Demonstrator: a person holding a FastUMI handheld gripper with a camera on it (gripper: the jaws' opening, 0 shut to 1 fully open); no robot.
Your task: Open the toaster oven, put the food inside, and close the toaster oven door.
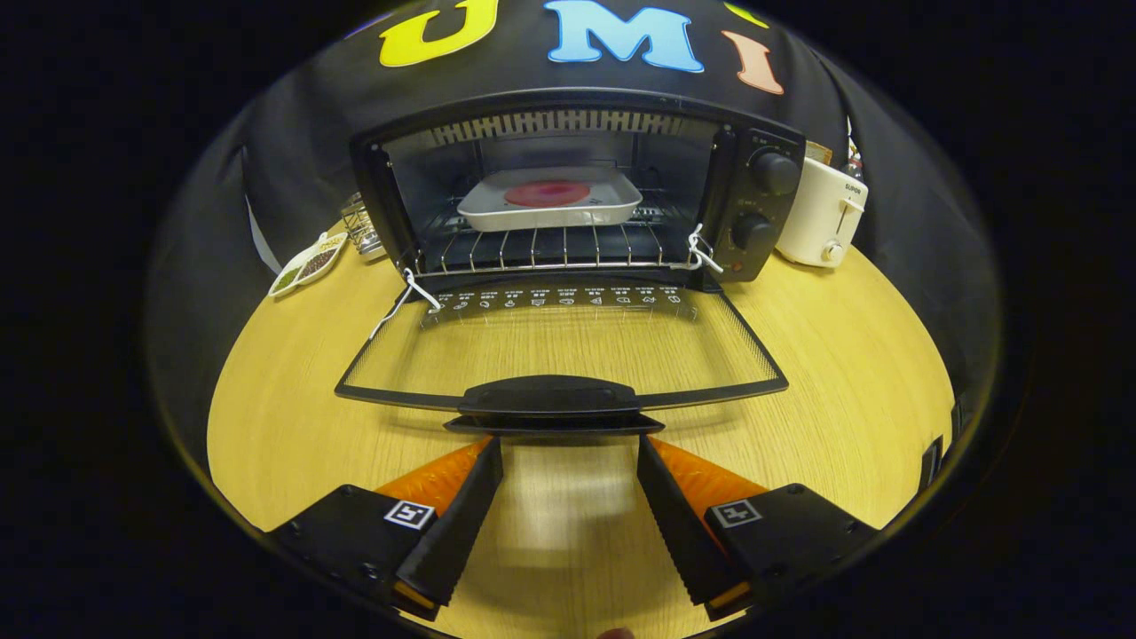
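A: Toaster oven (577,186) sits on the wooden table (843,373) against the booth's wall, mouth facing the gripper. Its long axis runs side to side across the view. Door state?

B: Door (559,351) is folded down flat in front of the oven, glass pane level over the table, handle (550,397) at its near edge. One white cord loop hangs at each hinge; two in all.

A: Contents?

B: One white rectangular tray (550,202) on the wire rack (541,247) inside the oven, long side parallel to the oven's front. One red round piece of food (548,193) lies on it, about centred.

A: Controls?

B: Two black knobs (774,172), one above the other, on the oven's right-hand panel.

A: Gripper?

B: Gripper (568,444) is just in front of the oven door, fingers spread wide, gripping nothing. Fingertips reach up to the handle; whether they touch it I cannot tell.

A: Other items?

B: One white toaster (821,222) right of the oven. Left of the oven: one divided dish of seeds (308,264) and one small wire holder (359,226).
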